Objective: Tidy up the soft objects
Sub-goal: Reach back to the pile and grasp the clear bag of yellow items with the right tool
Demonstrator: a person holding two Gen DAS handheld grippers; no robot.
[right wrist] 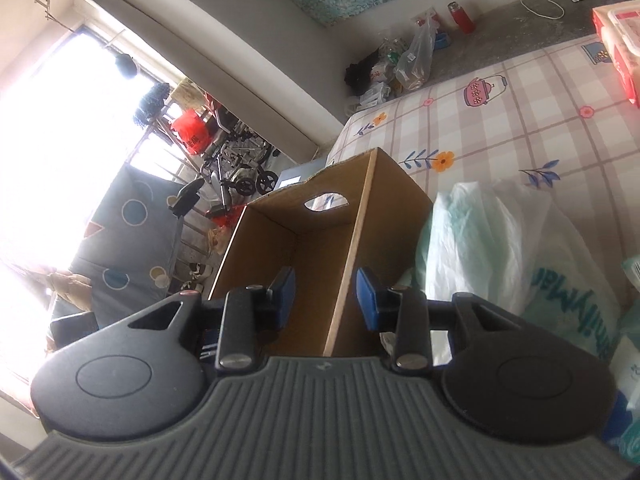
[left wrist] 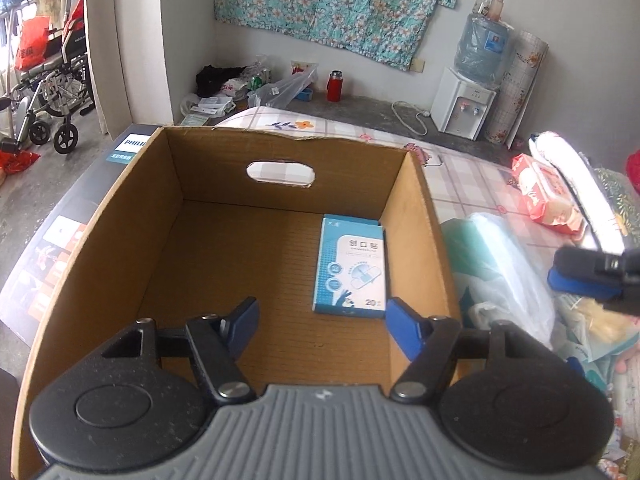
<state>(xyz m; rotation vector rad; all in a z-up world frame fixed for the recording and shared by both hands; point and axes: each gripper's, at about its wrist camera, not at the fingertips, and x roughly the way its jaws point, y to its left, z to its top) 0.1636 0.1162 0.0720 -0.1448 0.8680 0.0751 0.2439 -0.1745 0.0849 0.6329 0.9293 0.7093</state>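
Observation:
An open cardboard box (left wrist: 208, 168) stands on the bed, and a blue-and-white box of plasters (left wrist: 352, 264) lies flat on its floor near the right wall. My left gripper (left wrist: 322, 322) hovers over the near side of the box, open, with nothing between its blue pads. Right of the box lies a white plastic bag (left wrist: 492, 264) with pale green soft packs inside. My right gripper (left wrist: 556, 270) is over that pile, outside the box. In the right wrist view the right gripper (right wrist: 326, 296) is open and empty, with the box's right wall (right wrist: 366, 208) lined up behind the gap and the bag (right wrist: 500, 248) beside it.
A red-and-white soft pack (left wrist: 544, 196) lies further right on the chequered bed sheet (left wrist: 472, 184). A dark printed carton (left wrist: 80, 216) lies against the box's left side. A water dispenser (left wrist: 464, 104), a red flask (left wrist: 334, 86) and a wheelchair (left wrist: 52, 92) stand on the floor beyond.

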